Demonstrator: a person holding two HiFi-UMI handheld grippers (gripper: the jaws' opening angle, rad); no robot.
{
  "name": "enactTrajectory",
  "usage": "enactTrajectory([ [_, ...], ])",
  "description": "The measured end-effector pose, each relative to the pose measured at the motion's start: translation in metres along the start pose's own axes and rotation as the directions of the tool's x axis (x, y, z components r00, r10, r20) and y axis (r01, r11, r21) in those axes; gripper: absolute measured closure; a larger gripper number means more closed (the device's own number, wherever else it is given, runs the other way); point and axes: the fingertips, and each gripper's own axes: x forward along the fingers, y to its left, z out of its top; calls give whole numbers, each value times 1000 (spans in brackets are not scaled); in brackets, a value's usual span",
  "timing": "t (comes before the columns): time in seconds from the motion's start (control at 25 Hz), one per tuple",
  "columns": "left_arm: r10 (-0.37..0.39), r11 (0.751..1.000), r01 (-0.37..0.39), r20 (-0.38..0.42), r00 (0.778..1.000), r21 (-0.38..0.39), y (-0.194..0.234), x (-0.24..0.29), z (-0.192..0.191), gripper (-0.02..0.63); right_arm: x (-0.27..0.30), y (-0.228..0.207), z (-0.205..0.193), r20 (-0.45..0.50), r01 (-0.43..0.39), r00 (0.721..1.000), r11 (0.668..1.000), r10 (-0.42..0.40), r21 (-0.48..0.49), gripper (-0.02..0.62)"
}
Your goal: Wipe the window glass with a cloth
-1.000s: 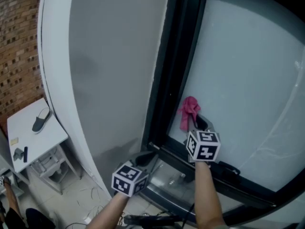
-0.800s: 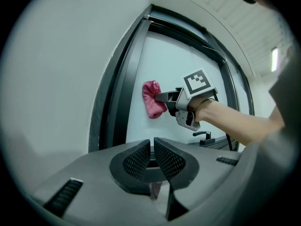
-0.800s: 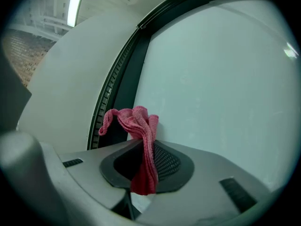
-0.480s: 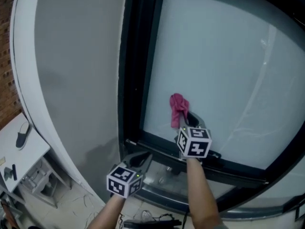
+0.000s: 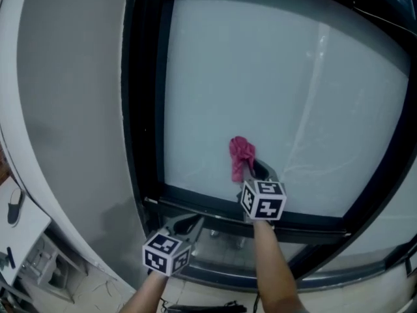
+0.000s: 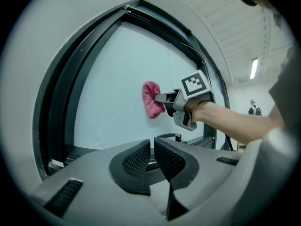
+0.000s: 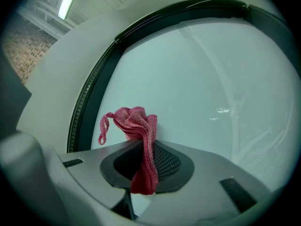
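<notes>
The pink knitted cloth (image 5: 242, 156) is bunched against the lower middle of the window glass (image 5: 280, 77). Its long axis runs back between the jaws of the right gripper (image 5: 251, 169), which clench it. The right forearm (image 5: 270, 259) reaches straight up to it. The left gripper (image 5: 187, 222) hangs lower, by the bottom rail of the black frame (image 5: 147, 109), jaws drawn together on nothing.

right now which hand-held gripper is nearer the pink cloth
Right. The right hand-held gripper is shut on the pink cloth, at the window glass. The left hand-held gripper sits lower and to the left, by the bottom frame, apart from the cloth.
</notes>
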Motion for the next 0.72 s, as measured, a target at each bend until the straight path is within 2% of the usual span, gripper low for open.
enactTrajectory([
  [0.72, -130, 991, 130, -8, 992, 32, -92, 82, 6, 578, -68, -119, -25, 3, 91, 996, 994, -92, 52, 535],
])
